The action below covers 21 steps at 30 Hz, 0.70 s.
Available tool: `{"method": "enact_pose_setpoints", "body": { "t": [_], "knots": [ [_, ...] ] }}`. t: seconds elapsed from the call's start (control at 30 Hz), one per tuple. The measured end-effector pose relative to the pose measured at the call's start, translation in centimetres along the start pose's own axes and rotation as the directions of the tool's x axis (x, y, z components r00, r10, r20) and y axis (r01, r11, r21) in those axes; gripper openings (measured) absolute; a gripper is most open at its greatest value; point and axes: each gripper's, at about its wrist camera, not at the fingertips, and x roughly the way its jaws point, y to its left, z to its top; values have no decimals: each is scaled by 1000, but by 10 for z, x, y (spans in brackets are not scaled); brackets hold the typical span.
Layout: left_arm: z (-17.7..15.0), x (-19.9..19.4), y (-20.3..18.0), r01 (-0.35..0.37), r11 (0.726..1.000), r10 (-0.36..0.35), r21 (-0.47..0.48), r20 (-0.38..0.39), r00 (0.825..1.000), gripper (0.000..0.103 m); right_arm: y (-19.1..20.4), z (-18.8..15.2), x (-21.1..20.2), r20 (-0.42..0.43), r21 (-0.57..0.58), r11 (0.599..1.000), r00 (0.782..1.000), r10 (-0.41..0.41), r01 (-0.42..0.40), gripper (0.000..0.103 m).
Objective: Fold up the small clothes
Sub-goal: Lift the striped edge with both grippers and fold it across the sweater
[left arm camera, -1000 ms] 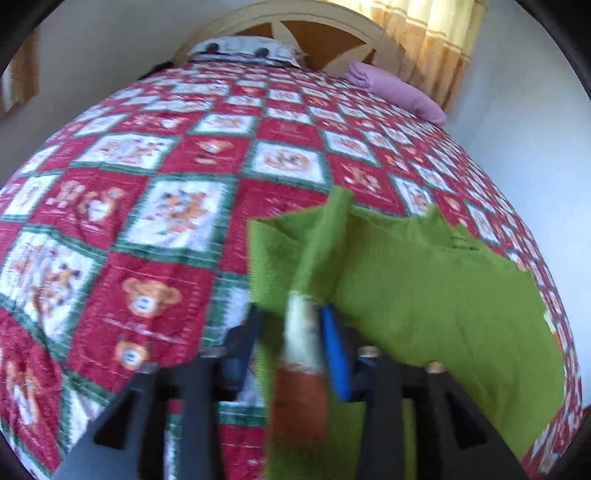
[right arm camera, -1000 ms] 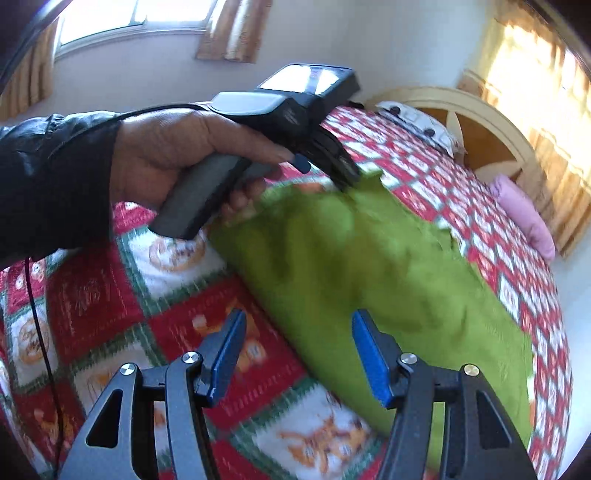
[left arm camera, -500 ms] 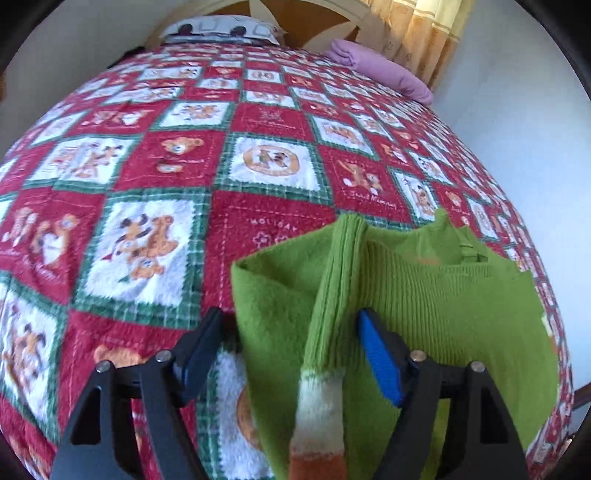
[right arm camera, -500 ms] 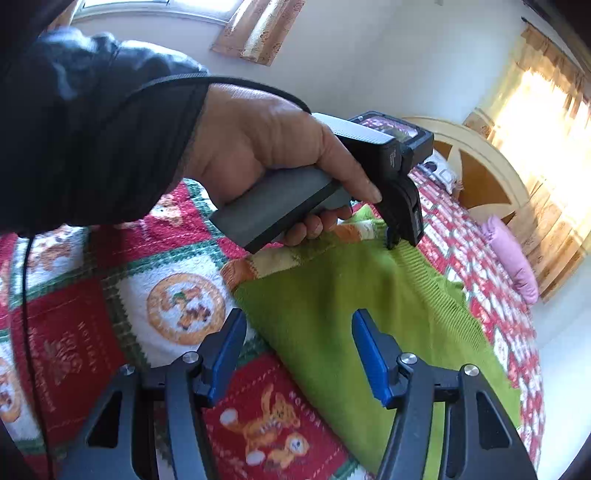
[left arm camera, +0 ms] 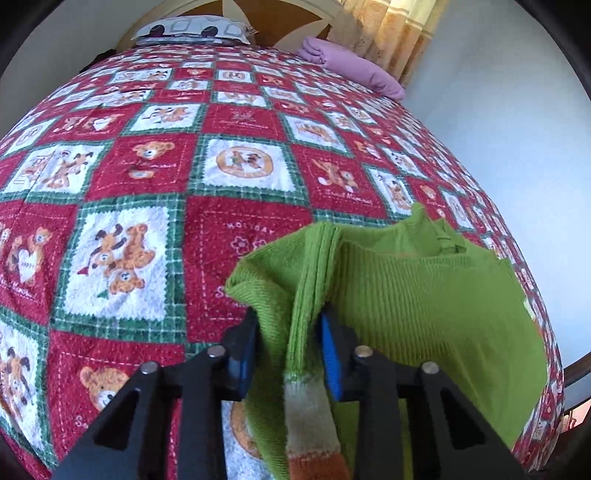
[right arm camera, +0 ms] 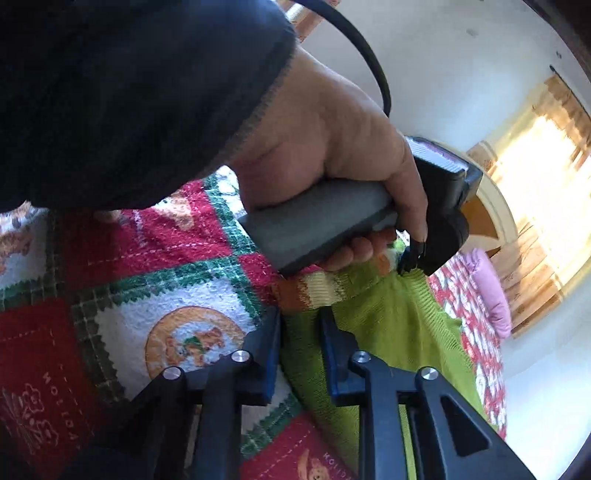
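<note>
A green knit sweater lies on the bed, one sleeve folded over it and ending in a white and orange striped cuff. My left gripper is closing, its blue pads pressing the folded sleeve and the layer under it. The right wrist view shows the left gripper in a person's hand, tips on the sweater. My right gripper is closing too, with the sweater's near edge pinched between its pads just below the cuff.
A red, white and green patchwork bedspread with bear pictures covers the bed. A pillow and a purple folded cloth lie by the headboard. The bed's right edge runs close to a wall. A dark sleeve fills the upper left.
The left gripper's jaws widened around the folded sleeve, then narrowed onto it. The right gripper came forward and down to the sweater's near edge under the left hand and narrowed onto it.
</note>
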Motion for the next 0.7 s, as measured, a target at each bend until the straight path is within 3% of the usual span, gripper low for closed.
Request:
{"method": "enact_pose_setpoints", "body": {
  "t": [0.03, 0.2, 0.37, 0.7],
  "knots": [
    [0, 1, 0, 19, 1000, -19, -2, -2, 1000, 21, -1, -1, 0, -3, 6, 1000, 1000, 5, -5, 17],
    [0, 0, -1, 29, 1000, -29, -4, -4, 1000, 18, -29, -7, -1, 19, 98, 992, 997, 80, -81, 12],
    [4, -10, -9, 4, 1000, -4, -13, -16, 1000, 16, -55, -18, -24, 68, 180, 978, 993, 95, -106, 10],
    [17, -33, -18, 73, 987, -75, -147, -7, 997, 16, -106, -47, -51, 107, 376, 913, 986, 129, -161, 9]
  ]
}}
